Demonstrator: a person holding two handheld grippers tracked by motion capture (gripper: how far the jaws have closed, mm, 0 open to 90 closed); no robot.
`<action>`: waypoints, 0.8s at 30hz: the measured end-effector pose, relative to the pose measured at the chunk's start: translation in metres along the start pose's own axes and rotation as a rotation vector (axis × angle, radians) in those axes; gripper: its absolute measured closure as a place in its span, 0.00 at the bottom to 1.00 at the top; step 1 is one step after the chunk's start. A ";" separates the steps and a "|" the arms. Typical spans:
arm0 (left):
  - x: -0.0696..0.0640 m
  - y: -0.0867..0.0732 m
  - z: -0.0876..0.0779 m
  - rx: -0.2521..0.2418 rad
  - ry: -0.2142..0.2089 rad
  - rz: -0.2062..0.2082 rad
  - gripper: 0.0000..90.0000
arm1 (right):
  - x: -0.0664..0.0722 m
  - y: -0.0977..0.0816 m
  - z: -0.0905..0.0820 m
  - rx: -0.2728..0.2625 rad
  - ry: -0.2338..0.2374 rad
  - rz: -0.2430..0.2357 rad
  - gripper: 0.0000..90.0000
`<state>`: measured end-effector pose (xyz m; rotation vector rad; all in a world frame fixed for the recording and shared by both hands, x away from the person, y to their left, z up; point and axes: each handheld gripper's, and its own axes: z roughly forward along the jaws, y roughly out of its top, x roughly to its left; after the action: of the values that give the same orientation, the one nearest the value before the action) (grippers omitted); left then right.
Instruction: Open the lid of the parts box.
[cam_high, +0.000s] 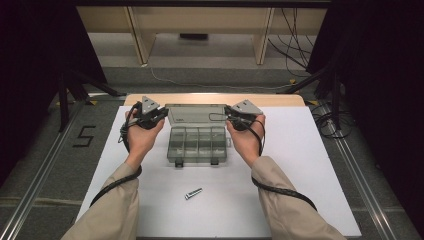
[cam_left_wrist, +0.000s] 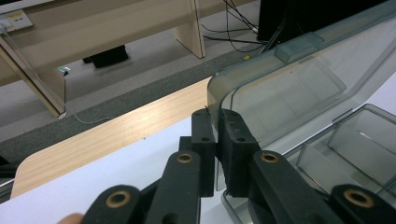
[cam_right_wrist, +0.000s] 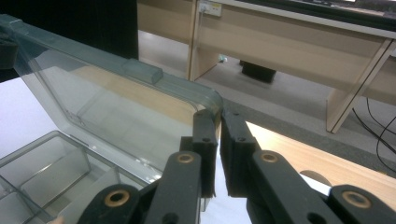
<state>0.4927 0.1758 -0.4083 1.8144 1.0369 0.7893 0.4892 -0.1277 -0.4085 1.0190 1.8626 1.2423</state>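
Observation:
A clear plastic organiser box (cam_high: 197, 145) with several compartments sits mid-table on the white board, its lid (cam_high: 196, 114) raised at the far side. My left gripper (cam_high: 155, 116) is shut on the lid's left corner, and my right gripper (cam_high: 235, 119) is shut on its right corner. In the left gripper view the black jaws (cam_left_wrist: 217, 126) pinch the lid's curved edge (cam_left_wrist: 289, 88), with the compartments (cam_left_wrist: 355, 140) below right. In the right gripper view the jaws (cam_right_wrist: 218, 126) clamp the lid's rounded corner (cam_right_wrist: 107, 102), above the box's compartments (cam_right_wrist: 46, 168).
A silver bolt (cam_high: 193, 193) lies on the white board (cam_high: 300, 150) between the person's forearms, nearer the front edge. A strip of wooden tabletop (cam_high: 210, 98) shows behind the box. Desk legs and loose cables (cam_high: 295, 45) stand on the floor beyond.

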 end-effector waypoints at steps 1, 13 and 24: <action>0.000 0.000 0.001 -0.003 -0.003 0.000 0.94 | -0.001 0.000 0.001 -0.014 -0.015 -0.016 0.95; 0.002 0.001 0.006 0.001 -0.001 -0.017 0.93 | -0.003 0.002 0.005 -0.012 -0.019 0.000 0.95; 0.005 0.002 0.010 -0.003 0.000 -0.030 0.93 | -0.005 0.003 0.009 -0.006 -0.022 0.012 0.95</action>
<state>0.5038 0.1757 -0.4107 1.7929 1.0594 0.7722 0.5000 -0.1272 -0.4077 1.0385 1.8375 1.2378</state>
